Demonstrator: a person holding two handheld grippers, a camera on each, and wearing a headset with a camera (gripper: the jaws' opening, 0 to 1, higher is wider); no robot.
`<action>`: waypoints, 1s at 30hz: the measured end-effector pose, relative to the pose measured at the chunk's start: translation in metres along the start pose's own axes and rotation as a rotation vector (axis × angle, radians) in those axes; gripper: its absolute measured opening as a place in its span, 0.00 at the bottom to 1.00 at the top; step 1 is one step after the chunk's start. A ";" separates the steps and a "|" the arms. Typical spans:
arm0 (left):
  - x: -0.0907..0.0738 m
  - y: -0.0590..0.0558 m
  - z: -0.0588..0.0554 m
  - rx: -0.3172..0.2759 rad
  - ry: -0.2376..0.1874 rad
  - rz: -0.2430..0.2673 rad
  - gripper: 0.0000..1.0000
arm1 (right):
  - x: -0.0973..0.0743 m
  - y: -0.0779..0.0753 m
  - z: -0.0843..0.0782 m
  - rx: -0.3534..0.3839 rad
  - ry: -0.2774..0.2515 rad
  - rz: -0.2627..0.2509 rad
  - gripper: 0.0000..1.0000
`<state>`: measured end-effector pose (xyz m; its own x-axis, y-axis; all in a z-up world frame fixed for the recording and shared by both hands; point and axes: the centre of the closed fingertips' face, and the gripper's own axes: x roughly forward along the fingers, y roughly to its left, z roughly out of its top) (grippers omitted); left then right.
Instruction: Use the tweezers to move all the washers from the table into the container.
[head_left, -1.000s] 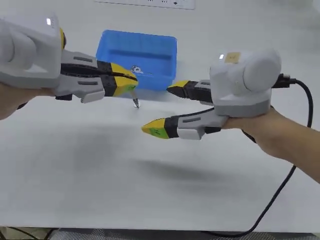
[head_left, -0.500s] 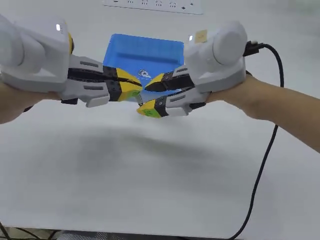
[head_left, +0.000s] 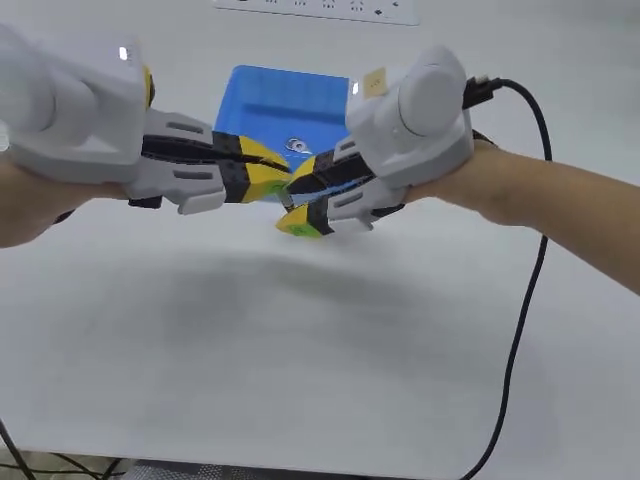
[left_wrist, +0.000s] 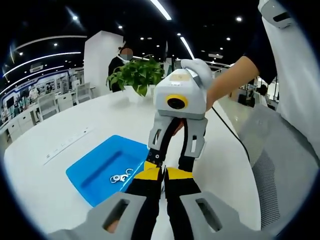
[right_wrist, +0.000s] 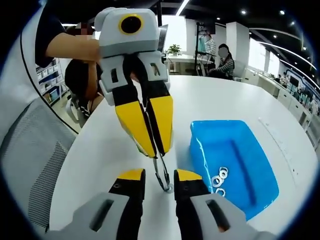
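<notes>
The left gripper was pressed shut on the tweezers, whose thin tips hung past its yellow jaws, down toward the table. The right gripper faced it nose to nose, jaws spread, with the tweezer tips in the gap between them and, as far as could be told, touching neither jaw. Whether the tips carried a washer was too small to tell. Just beyond both grippers, off the right gripper's right jaw, lay the blue container, with a small cluster of washers on its floor. So part of the job looked done. How many washers remained on the table could not be judged.
</notes>
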<state>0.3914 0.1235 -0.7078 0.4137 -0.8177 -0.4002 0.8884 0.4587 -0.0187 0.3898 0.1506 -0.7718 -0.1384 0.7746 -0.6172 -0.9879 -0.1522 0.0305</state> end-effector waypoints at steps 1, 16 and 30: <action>0.000 0.000 0.000 0.001 0.000 -0.001 0.05 | 0.000 0.000 0.000 0.000 -0.001 0.003 0.22; 0.012 -0.005 0.005 0.014 0.015 -0.013 0.06 | -0.001 0.003 -0.002 -0.088 -0.006 0.011 0.10; 0.029 -0.009 0.008 0.013 0.035 -0.005 0.09 | -0.009 0.006 -0.002 -0.081 -0.030 -0.037 0.09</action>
<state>0.3970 0.0927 -0.7118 0.4028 -0.8071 -0.4317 0.8929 0.4502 -0.0087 0.3857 0.1412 -0.7674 -0.1052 0.7987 -0.5925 -0.9836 -0.1715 -0.0565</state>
